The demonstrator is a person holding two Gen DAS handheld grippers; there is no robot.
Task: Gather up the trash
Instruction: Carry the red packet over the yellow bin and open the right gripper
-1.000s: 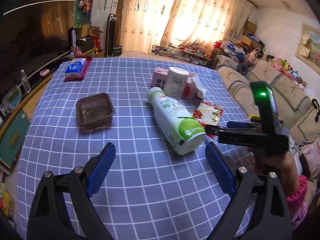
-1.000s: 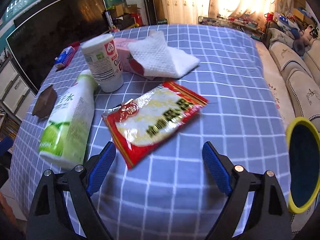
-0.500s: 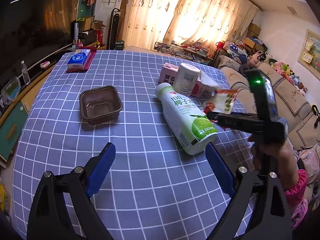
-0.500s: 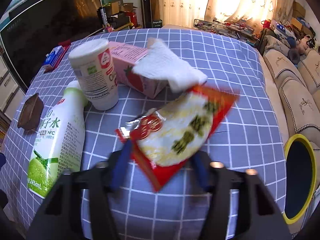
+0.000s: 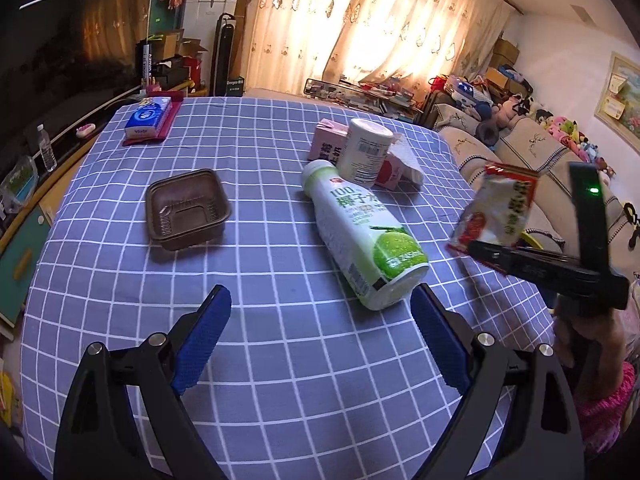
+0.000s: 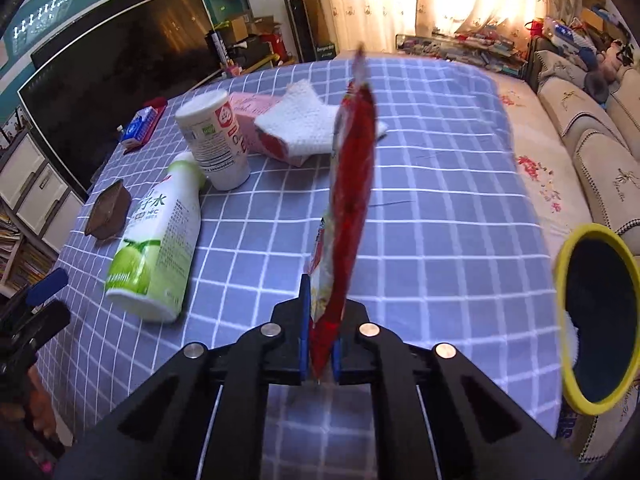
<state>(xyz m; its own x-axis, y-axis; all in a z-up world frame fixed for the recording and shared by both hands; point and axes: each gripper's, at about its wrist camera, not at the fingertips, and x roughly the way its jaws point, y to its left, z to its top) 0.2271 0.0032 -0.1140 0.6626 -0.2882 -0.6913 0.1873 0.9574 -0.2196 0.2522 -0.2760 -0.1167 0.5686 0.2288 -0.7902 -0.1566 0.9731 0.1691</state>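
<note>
Pinching the red snack wrapper [image 6: 348,208], the right gripper [image 6: 320,344] hangs above the table [image 6: 440,240].

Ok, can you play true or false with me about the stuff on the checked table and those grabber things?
1. The right gripper has its jaws shut on the red crinkly snack packet. True.
2. The green-and-white plastic bottle stands upright. False: it lies on its side.
3. The brown plastic tray holds food. False: it looks empty.
4. The left gripper holds nothing. True.
5. The yellow-rimmed bin sits on the table. False: it is beside it.
</note>
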